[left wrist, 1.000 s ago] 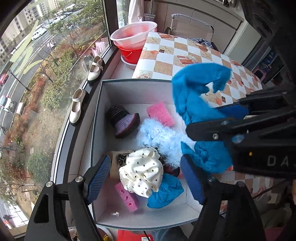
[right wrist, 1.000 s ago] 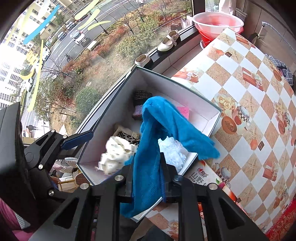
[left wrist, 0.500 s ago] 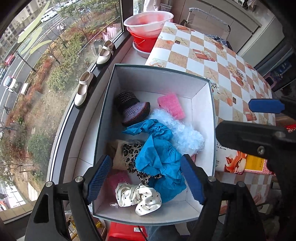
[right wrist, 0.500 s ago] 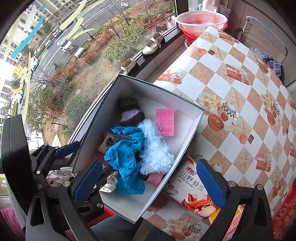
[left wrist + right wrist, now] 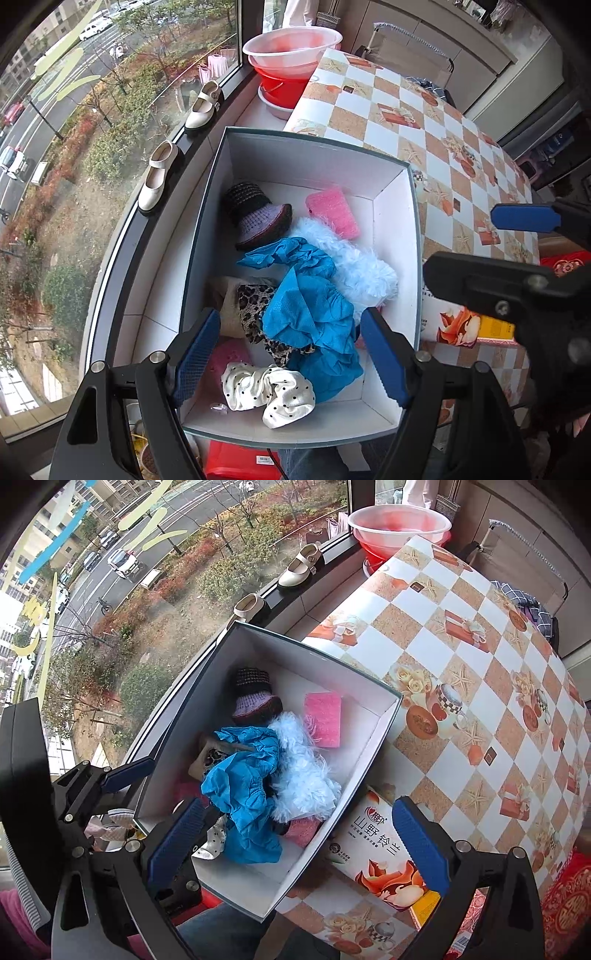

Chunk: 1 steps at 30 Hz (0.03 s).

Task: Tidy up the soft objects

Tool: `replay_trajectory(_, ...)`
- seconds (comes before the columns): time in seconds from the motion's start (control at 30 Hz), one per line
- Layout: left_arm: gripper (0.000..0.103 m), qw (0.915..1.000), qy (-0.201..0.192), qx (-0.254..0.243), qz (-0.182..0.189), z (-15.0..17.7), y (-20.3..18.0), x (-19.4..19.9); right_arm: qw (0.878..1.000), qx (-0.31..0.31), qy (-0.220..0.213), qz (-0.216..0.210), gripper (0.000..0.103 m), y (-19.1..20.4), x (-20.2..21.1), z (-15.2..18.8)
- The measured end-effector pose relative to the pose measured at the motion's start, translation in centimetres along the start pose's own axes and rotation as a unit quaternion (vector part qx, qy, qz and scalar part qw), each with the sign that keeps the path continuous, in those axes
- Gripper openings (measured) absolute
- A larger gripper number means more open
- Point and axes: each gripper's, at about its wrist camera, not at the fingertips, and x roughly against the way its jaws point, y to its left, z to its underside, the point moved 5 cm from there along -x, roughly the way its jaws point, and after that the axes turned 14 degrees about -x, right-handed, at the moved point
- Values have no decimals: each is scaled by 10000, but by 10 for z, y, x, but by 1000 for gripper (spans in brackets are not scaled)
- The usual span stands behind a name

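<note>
Through the left wrist we are hovering our left tongs, wide and empty, above the crumpled blue cloth lying in the white cardboard box, while through the right wrist we are holding our right tongs equally wide, likely for reaching in again.

**High window, checked worktop**

A large window overlooks a street, trees and parked cars in daylight. Two cream shoes sit on its dark sill. The worktop wears a checked orange-and-white cloth; stacked pink and red basins stand beyond it, before grey cabinets.
</note>
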Motion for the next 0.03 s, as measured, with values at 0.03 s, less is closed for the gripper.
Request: replay_trajectory(0.03, 81, 10000, -47, 9, 4, -1, 1, 2, 10000, -28, -5, 3, 102, -1, 0, 0)
